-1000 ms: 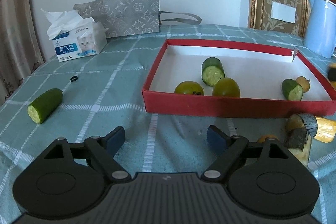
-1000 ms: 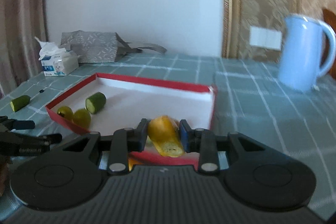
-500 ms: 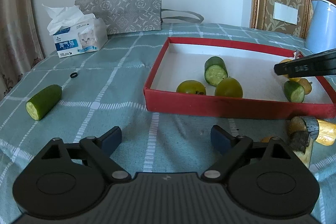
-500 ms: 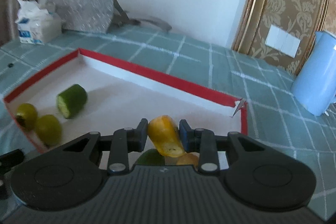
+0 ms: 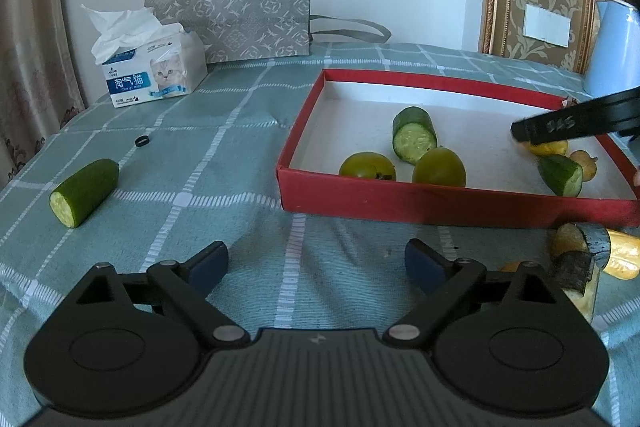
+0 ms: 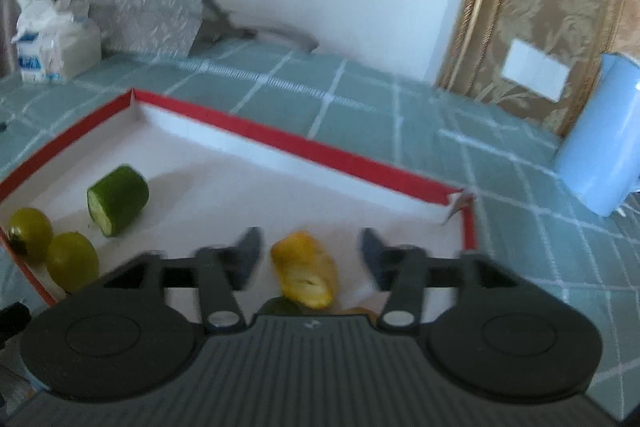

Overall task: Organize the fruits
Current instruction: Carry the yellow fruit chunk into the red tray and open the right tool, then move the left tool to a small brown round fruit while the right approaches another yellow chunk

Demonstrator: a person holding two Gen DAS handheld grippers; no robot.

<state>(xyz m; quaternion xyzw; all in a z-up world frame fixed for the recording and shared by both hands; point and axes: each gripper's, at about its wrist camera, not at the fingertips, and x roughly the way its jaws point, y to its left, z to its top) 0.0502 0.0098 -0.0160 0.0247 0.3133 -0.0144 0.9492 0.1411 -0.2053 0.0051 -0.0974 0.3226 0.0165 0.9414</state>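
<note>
Now releasing: the right gripper is opening over the red box, near its right-hand corner, and the yellow banana piece is sitting between the pads, no longer pinched. Best practice — keep spreading until both pads are clear, then lift straight up so nothing is dragging it. The left gripper is hanging wide apart and empty, also opening, above the tablecloth by the box's near wall.
</note>
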